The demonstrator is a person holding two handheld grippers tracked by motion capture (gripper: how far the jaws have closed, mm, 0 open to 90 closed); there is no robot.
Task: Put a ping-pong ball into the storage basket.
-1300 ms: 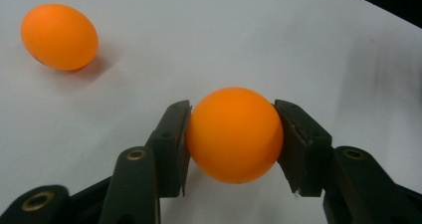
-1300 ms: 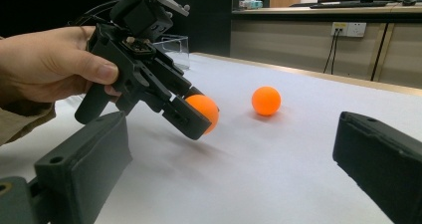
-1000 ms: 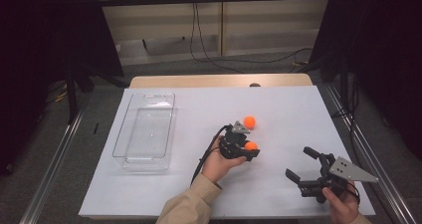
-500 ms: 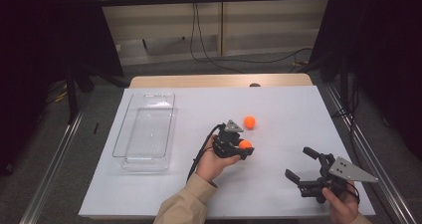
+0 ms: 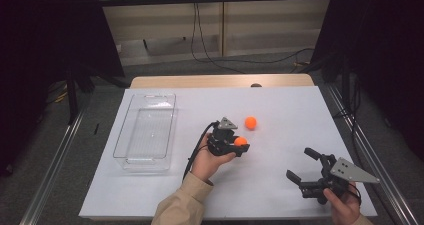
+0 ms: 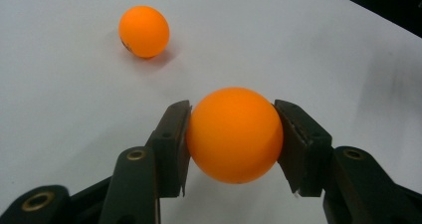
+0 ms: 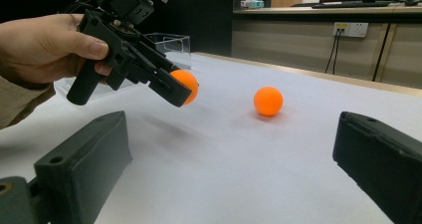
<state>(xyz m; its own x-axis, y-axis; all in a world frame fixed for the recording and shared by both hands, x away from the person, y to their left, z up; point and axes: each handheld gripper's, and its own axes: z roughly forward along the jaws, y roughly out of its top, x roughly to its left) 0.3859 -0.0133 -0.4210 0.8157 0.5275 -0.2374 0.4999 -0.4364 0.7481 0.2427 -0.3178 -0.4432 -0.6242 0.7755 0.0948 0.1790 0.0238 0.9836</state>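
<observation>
Two small round orange plastic balls are in sight. One, the held orange ball [image 5: 241,141], sits clamped between the fingers of the left gripper [image 5: 239,146], lifted off the white-topped bench [image 5: 280,110] near its middle. The other, the free orange ball [image 5: 250,122], rests on the bench just beyond the held one, to the far right of it. One clear rectangular plastic tray [image 5: 145,133] stands at the left. The right gripper [image 5: 306,166] waits at the near right, its fingers spread wide with nothing between them.

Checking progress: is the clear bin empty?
Empty. Clear bin holds nothing; one orange ball sits in the left gripper, another ball on the table.
</observation>
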